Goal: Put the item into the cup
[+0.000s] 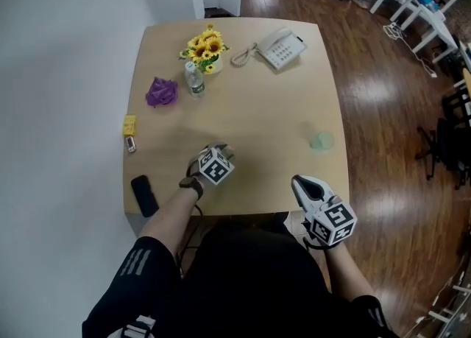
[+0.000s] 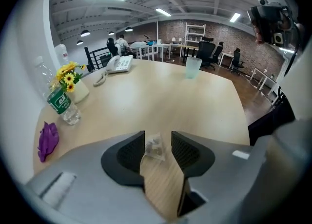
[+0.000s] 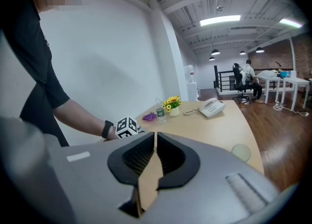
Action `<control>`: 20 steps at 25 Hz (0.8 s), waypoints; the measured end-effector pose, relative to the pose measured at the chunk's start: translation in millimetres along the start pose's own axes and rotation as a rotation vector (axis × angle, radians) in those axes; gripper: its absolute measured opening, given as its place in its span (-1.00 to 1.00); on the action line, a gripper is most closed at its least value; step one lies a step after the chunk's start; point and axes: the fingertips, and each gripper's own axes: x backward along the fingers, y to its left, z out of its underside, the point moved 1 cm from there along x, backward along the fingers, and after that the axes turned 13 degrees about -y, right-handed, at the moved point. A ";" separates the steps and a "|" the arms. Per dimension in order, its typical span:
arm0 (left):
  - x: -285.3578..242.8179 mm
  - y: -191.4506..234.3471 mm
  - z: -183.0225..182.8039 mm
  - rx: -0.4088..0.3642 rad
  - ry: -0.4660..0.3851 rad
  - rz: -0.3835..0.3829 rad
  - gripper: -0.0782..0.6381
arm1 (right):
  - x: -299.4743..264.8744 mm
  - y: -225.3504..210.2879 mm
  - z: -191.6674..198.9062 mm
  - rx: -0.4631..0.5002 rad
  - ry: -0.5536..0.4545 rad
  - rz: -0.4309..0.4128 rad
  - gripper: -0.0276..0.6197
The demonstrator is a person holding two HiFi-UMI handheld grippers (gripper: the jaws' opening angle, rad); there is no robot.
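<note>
Left gripper (image 2: 158, 136) jaws apart, straddling item (image 2: 155, 148) near front edge of table (image 1: 265, 101); cup (image 1: 321, 141) lies toward right edge; right gripper (image 3: 155, 139) closed, empty

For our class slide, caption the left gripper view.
Left gripper, fingers apart around a small clear packet; cup stands farther across the table.

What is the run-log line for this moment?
left gripper: jaws open around small packet | right gripper: shut, empty | cup: apart, untouched
</note>
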 end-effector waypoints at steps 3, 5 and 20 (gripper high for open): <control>-11.6 1.7 8.1 -0.005 0.046 0.002 -0.39 | 1.5 -9.2 -0.7 -0.012 0.004 0.005 -0.84; -15.5 2.8 10.7 -0.013 0.070 0.000 -0.43 | 3.6 -14.5 1.1 -0.020 0.009 0.007 -0.84; -8.3 12.8 -19.5 -0.012 0.040 -0.083 -0.78 | 27.7 -56.0 -7.6 -0.058 -0.038 0.002 -0.84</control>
